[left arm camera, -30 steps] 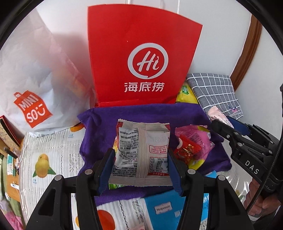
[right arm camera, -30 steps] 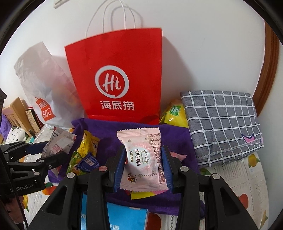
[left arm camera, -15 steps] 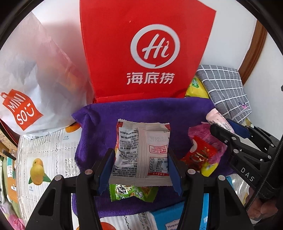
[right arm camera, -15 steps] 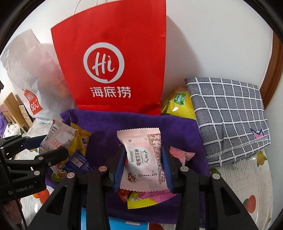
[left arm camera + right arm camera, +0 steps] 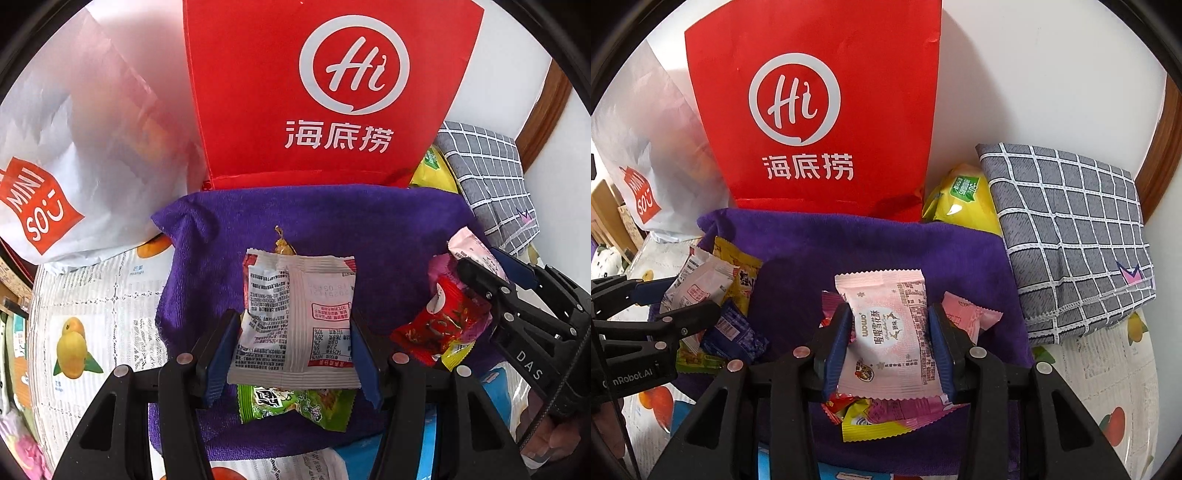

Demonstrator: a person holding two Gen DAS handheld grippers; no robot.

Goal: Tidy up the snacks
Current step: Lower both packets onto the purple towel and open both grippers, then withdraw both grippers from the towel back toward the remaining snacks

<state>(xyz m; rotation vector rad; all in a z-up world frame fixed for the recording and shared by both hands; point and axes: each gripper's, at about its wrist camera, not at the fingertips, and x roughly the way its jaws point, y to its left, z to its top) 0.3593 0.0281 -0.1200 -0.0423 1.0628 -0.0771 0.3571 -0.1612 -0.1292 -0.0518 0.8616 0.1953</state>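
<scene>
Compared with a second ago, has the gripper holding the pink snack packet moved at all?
Yes. The right gripper with the pink snack packet has come down and nearer: the red paper bag and purple cloth now look larger.

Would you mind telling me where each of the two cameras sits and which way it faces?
Left wrist: on the left hand-held gripper, looking steeply down at the purple towel; its jaws clamp a white packet; the right hand-held gripper shows at right.
Right wrist: on the right hand-held gripper, looking down at the same towel; its jaws clamp a pink packet; the left hand-held gripper shows at left.
Shared: the red bag, the towel, both packets.
</scene>
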